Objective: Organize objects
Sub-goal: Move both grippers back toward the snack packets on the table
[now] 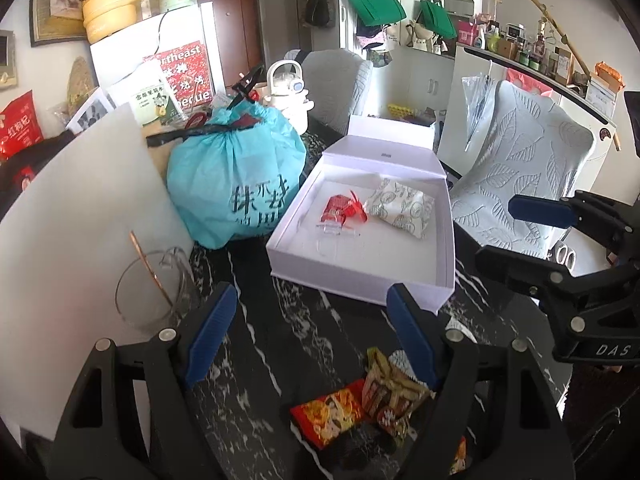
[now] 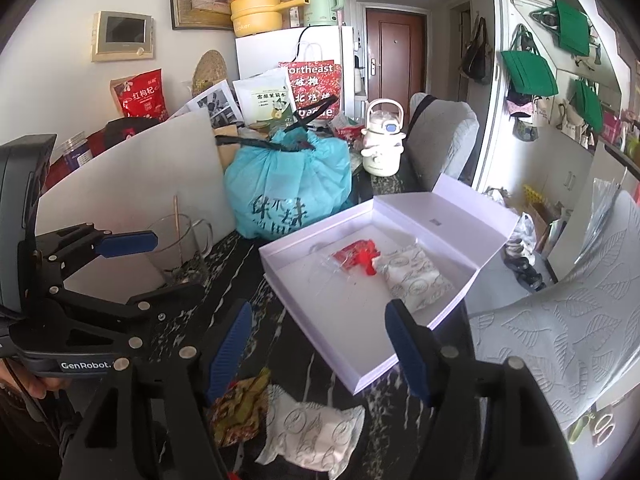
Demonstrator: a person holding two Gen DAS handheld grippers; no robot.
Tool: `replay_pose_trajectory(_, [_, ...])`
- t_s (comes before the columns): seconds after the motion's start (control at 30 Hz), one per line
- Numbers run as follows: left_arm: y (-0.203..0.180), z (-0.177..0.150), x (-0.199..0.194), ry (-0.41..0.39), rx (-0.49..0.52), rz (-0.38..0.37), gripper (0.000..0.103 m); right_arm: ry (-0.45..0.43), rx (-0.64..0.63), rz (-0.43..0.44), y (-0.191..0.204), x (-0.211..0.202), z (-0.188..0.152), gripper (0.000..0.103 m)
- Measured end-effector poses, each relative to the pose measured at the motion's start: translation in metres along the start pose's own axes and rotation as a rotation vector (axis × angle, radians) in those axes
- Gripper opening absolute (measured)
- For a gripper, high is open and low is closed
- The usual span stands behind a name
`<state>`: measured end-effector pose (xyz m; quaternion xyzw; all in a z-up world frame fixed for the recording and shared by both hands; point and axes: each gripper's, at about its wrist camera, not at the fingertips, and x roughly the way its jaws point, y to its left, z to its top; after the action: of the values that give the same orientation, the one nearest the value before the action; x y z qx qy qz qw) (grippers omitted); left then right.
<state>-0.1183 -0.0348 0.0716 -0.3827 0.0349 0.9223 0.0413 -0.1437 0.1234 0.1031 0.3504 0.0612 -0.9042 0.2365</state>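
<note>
L gripper [image 1: 312, 332] jaws spread wide, nothing gripped; snack packets [image 1: 360, 408] seen on marble table [image 1: 260, 360] just below them. R gripper [image 2: 320, 344] likewise parted, empty, white pouch [image 2: 312, 432] below; white box [image 2: 360, 340] ahead

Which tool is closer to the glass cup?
Left. The left tool hangs just beside the glass cup, which sits by its left finger. The right tool is farther over, near the white box.
</note>
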Motion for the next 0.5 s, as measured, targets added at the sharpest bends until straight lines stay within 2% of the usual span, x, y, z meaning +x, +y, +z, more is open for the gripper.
replay_pose_trajectory(0.5, [-0.001, -0.046, -0.015, 0.03, -0.047, -0.012, 0.078, 0.016, 0.001, 0.009, 0.021, -0.014, -0.037, 0.071])
